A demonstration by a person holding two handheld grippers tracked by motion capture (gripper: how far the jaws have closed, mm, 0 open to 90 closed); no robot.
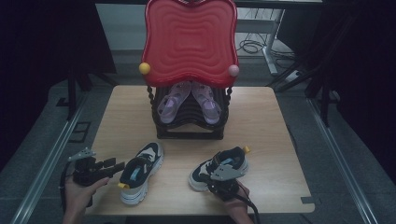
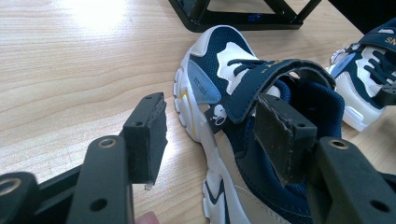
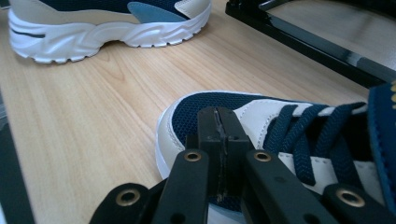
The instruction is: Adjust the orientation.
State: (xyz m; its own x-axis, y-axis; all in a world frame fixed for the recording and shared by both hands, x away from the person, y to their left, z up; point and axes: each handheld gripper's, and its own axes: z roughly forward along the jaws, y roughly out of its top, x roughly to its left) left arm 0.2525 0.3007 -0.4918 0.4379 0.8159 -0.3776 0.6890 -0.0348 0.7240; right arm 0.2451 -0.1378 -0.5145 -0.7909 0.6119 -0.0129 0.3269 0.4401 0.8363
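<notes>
Although nothing has been lifted yet, the layout reads as a pair of shoes waiting to go onto a rack. The pale wooden table (image 1: pixel 261 116) carries everything, and at its far edge stands the black tiered shoe rack (image 1: pixel 189 126) with a glossy red wavy-edged plastic top (image 1: pixel 189 39); one tier already holds a pair of lilac translucent sandals (image 1: pixel 189 103), set toes outward, probably as the pattern to follow.

In front of the rack lie two navy, white and beige strap-fastened sneakers, well apart and both upright on their soles. The left sneaker (image 1: pixel 140 172) sits near the front left edge, heel toward the person, which leaves its collar easy to reach. The right sneaker (image 1: pixel 219 169) lies near the front right, toe pointing left.

The left gripper (image 2: pixel 210 135) has its jaws spread wide, one pad (image 2: pixel 147 135) hanging over bare wood outside the shoe and the other at the padded navy collar under the strap, so it looks lined up to pinch the shoe's side wall. I judge that a grasp is being set up, not made. The right gripper (image 3: pixel 218 144) has its two pads pressed flat together with nothing visible between them, hovering over the mesh toe of the right sneaker, seemingly parked or about to steady it.
</notes>
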